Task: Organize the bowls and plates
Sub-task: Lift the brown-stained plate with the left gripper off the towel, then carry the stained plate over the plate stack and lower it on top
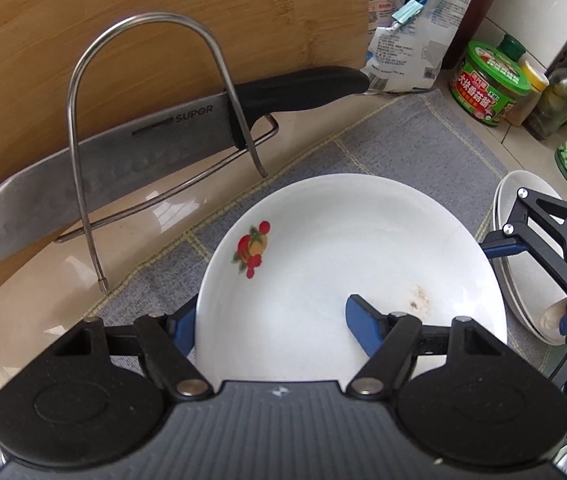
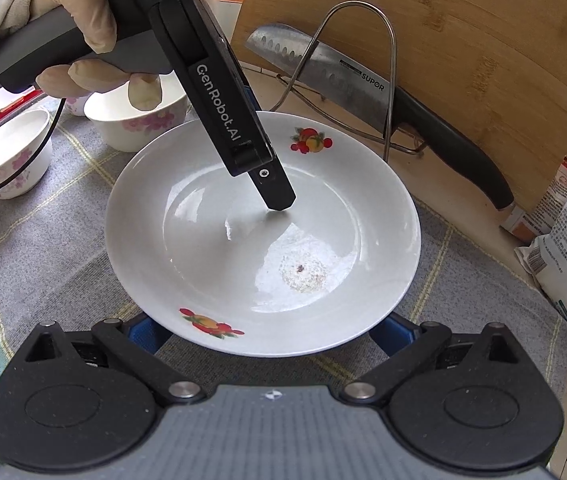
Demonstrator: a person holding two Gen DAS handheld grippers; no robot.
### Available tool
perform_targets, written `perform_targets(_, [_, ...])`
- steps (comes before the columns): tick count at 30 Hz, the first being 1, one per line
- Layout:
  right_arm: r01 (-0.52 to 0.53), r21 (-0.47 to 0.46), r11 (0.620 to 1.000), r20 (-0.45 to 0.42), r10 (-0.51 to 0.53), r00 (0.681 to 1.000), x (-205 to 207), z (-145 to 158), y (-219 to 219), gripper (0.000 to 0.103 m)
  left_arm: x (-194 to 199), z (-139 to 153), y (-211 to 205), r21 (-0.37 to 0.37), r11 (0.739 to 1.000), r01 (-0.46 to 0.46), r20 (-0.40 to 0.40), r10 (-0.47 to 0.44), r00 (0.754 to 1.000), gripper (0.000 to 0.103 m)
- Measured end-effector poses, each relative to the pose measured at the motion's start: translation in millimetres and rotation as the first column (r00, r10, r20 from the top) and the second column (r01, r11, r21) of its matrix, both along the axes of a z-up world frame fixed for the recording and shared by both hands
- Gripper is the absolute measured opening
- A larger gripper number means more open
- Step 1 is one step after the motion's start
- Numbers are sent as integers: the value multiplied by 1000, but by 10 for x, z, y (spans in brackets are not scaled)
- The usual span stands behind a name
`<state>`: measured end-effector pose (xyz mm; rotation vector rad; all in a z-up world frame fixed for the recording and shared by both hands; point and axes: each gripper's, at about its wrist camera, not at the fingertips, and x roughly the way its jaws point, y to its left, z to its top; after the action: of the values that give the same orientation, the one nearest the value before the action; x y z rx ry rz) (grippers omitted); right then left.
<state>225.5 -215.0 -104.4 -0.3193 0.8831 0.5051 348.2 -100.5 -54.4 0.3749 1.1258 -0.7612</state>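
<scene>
Left gripper [image 1: 271,328] is clamping the fruit-print plate [image 2: 263,236] rim mid-mat [image 2: 63,248], right gripper [image 2: 267,334] jaws sitting apart around its near edge; bowls [image 2: 139,120] still waiting unstacked.

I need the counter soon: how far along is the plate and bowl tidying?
Done: some white plates are stacked at the side. In hand: the left gripper is closed on the fruit-print plate at its rim, the right gripper open at its near edge. Left: that plate isn't stacked yet, and the floral bowls stand apart, unnested.
</scene>
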Motion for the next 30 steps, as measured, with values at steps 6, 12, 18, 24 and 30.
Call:
perform_targets(6, [24,7,1000,13,-24,1000,-96,65,-31,103,-115,90,-60,1,1000,18,19,-18,1000,73])
perform_targets(12, [50,3,999,29,-51,998,-219,132,-87,103,-218,157,-183,-1,999,48,39,-48,998,73])
perform_targets(18, [84,-5,996,47,-84,995,-356,204,-147,103,-313,224,-311,-9,997,82,56,-81,995,73])
perform_targets(24, [126,-7,992,62,-125,990,-520,291,-254,103,-444,259,-475,-14,993,117,75,-115,990,73])
perform_targets(30, [170,-9,985,75,-169,983,-676,348,-353,103,-570,285,-649,-16,988,152,89,-150,985,73])
